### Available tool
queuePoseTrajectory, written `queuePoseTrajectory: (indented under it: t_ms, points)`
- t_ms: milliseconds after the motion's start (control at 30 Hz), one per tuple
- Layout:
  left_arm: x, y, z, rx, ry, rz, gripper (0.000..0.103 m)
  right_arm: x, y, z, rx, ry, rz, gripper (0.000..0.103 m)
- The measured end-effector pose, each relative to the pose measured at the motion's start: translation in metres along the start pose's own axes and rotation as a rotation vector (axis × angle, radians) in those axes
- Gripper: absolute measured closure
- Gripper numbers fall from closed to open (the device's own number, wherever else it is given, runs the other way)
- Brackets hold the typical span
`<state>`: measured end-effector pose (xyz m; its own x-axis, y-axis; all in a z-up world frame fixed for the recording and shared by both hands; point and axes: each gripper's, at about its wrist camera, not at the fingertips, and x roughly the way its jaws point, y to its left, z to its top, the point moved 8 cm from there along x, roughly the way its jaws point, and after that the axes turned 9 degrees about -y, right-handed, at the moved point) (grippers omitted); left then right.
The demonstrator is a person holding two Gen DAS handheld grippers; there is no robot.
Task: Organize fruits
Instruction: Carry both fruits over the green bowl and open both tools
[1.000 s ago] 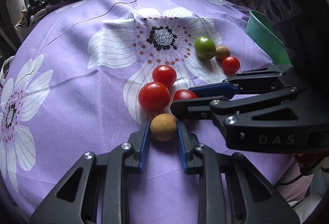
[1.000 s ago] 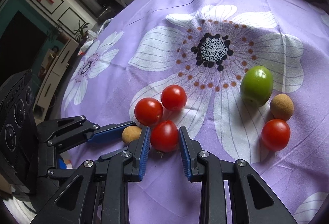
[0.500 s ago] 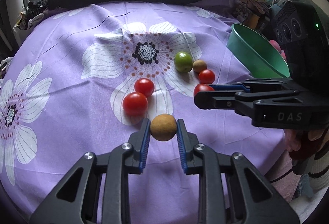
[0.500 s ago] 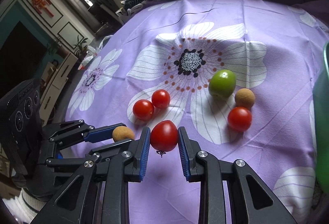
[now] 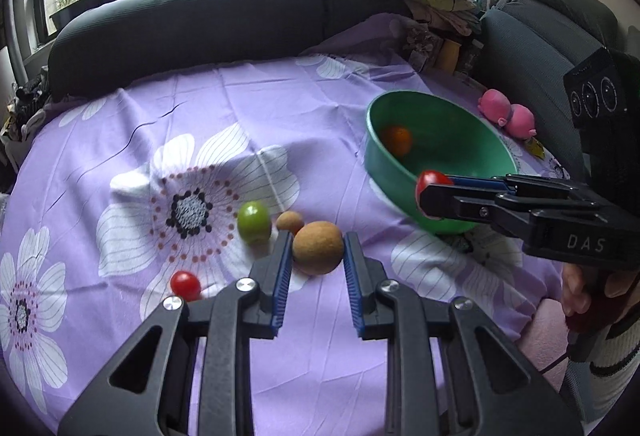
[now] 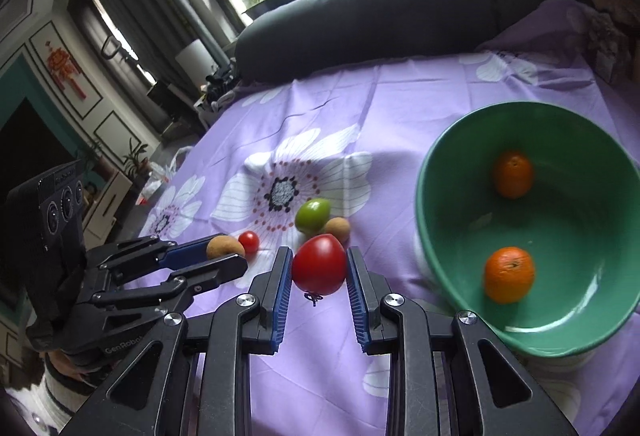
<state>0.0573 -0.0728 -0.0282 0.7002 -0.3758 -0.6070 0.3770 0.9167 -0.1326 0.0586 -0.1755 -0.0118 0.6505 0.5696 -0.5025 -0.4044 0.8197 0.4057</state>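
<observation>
Partly hidden behind right gripper (image 5: 430,195): red tomato (image 5: 433,178); bowl (image 5: 404,191) rim cut off.

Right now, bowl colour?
Green bowl, clearest in the right wrist view.

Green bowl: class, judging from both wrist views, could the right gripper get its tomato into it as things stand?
Probably yes. The right gripper holds the red tomato lifted beside the green bowl, whose mouth is open and holds only two oranges; nothing blocks the way.
</observation>
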Motion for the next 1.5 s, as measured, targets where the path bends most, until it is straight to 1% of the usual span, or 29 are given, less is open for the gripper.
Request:
queuePoseTrajectory:
  t_ms: [200,467,633,767,933,1000,1033,1067,1100,1133,1167,1233,1333,1367,1500]
  points:
    - [0.023,-0.040,0.034,0.069,-0.034,-0.054,0.078,-0.028,-0.039,0.017,0.030,-0.081,-0.090,0.074]
    - [0.061,-0.085,0.051,0.133,-0.021,-0.125,0.078,-0.043,-0.083,0.022,0.055,-0.112,-0.209,0.074]
    - [0.087,-0.098,0.048,0.162,0.026,-0.125,0.078,-0.043,-0.102,0.018,0.040,-0.096,-0.276,0.074]
    - [0.098,-0.102,0.041,0.183,0.052,-0.113,0.078,-0.040,-0.109,0.013,0.035,-0.073,-0.297,0.074]
    - [0.101,-0.099,0.039,0.190,0.055,-0.095,0.078,-0.038,-0.115,0.009,0.044,-0.053,-0.316,0.074]
    - [0.100,-0.097,0.040,0.188,0.050,-0.087,0.077,-0.037,-0.116,0.008,0.049,-0.049,-0.320,0.074]
    - [0.099,-0.097,0.041,0.187,0.048,-0.084,0.073,-0.038,-0.115,0.009,0.049,-0.051,-0.322,0.074]
    - [0.097,-0.096,0.041,0.186,0.044,-0.081,0.064,-0.039,-0.115,0.009,0.050,-0.052,-0.322,0.074]
    - [0.095,-0.095,0.042,0.187,0.037,-0.074,0.056,-0.040,-0.114,0.009,0.051,-0.055,-0.321,0.074]
    - [0.092,-0.095,0.043,0.191,0.027,-0.066,0.042,-0.041,-0.113,0.010,0.049,-0.058,-0.321,0.074]
    - [0.088,-0.095,0.044,0.195,0.016,-0.062,0.038,-0.043,-0.112,0.011,0.046,-0.061,-0.325,0.074]
    - [0.082,-0.094,0.045,0.200,0.002,-0.051,0.036,-0.046,-0.108,0.012,0.038,-0.067,-0.327,0.072]
    - [0.070,-0.090,0.047,0.210,-0.023,-0.022,0.024,-0.051,-0.102,0.014,0.030,-0.076,-0.325,0.069]
    - [0.066,-0.088,0.048,0.211,-0.031,-0.014,0.021,-0.053,-0.099,0.015,0.025,-0.080,-0.327,0.067]
    - [0.051,-0.078,0.047,0.196,-0.049,0.006,0.015,-0.059,-0.089,0.016,0.016,-0.088,-0.316,0.056]
